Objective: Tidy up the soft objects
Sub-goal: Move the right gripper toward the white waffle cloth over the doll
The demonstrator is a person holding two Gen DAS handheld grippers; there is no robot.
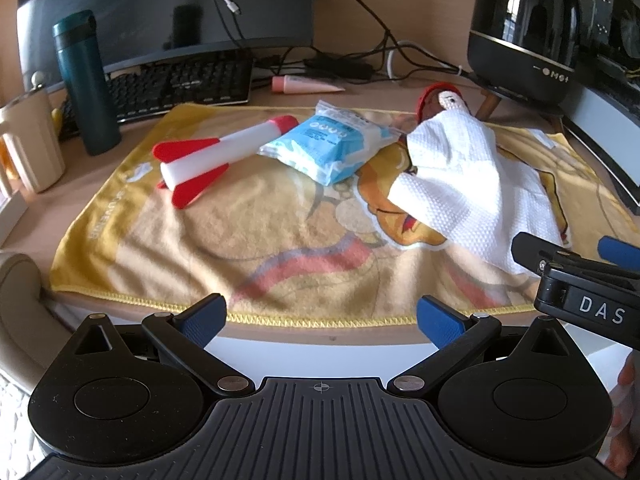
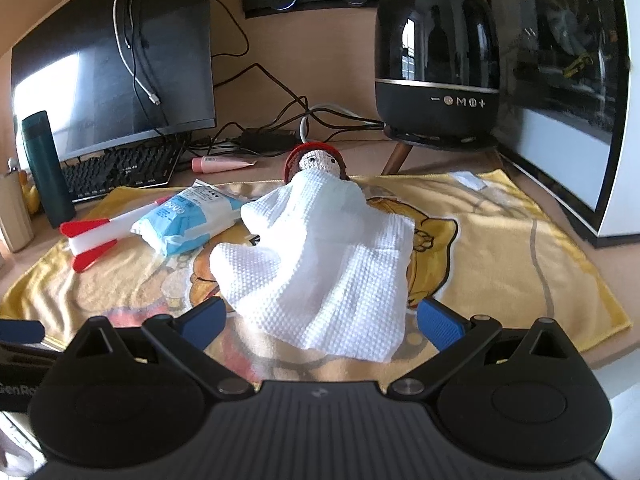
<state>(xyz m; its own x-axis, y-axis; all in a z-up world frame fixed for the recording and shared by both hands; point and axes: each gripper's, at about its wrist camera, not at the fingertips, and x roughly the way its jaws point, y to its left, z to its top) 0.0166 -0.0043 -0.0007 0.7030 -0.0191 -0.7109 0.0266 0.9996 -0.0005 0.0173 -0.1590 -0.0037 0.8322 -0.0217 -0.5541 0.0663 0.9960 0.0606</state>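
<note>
On the yellow towel (image 1: pixel 280 216) spread along the counter's front edge, a white waffle cloth (image 2: pixel 320 264) lies draped over a crocheted doll (image 2: pixel 320 160) toward the right end, with a blue wipes packet (image 1: pixel 328 144) and a red-and-white rocket (image 1: pixel 216 156) lying toward the left end. Both the left gripper (image 1: pixel 320 320) and the right gripper (image 2: pixel 320 320) hover at the front edge with jaws apart, holding nothing. A pinch at the cloth's hem could also catch the towel beneath and drag it, and lifting the cloth could tip the hidden doll over.
</note>
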